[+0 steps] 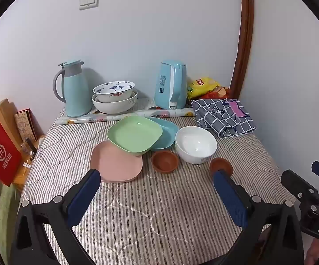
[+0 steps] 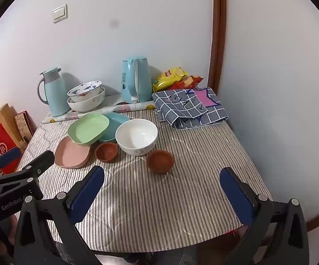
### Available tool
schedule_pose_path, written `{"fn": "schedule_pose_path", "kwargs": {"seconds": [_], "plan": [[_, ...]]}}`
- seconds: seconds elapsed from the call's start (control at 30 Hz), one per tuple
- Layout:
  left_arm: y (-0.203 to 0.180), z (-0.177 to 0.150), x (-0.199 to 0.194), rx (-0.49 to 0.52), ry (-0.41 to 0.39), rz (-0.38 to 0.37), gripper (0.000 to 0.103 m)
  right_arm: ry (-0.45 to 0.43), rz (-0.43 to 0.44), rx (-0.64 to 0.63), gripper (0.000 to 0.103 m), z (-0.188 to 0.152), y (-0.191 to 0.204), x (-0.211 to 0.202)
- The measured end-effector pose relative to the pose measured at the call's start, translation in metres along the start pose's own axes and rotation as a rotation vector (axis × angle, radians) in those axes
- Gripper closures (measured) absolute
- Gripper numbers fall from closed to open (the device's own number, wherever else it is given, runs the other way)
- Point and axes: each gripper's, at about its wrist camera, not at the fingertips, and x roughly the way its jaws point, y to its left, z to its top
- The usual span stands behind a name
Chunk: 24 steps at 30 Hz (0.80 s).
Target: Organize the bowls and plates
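On the striped table sit a pink plate (image 1: 116,164) (image 2: 71,153), a green plate (image 1: 134,134) (image 2: 88,128) leaning on it, and a blue plate (image 1: 166,134) (image 2: 115,123) under the green one. A white bowl (image 1: 196,144) (image 2: 136,136) stands to their right. Two small brown bowls stand in front: one (image 1: 165,161) (image 2: 107,152) and another (image 1: 221,165) (image 2: 160,161). My left gripper (image 1: 157,177) is open and empty, above the table before the plates. My right gripper (image 2: 162,177) is open and empty, just before the nearer brown bowl.
At the back stand a blue thermos jug (image 1: 74,88), two stacked patterned bowls (image 1: 114,97), a blue kettle (image 1: 171,85), snack bags (image 1: 203,86) and a folded checked cloth (image 1: 223,117). A rolled sheet (image 1: 124,116) lies across. Paper bags (image 1: 1,152) stand left of the table.
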Motion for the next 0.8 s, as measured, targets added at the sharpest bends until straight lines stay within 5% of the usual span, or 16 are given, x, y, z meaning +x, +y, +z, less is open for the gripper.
{"fn": "schedule_pose_path", "kwargs": {"seconds": [0.8], "plan": [[0.003,0.008,-0.009,-0.007,-0.015,-0.013,0.0,-0.023,0.003,0.021,0.0,-0.002,-0.005,-0.007]]}}
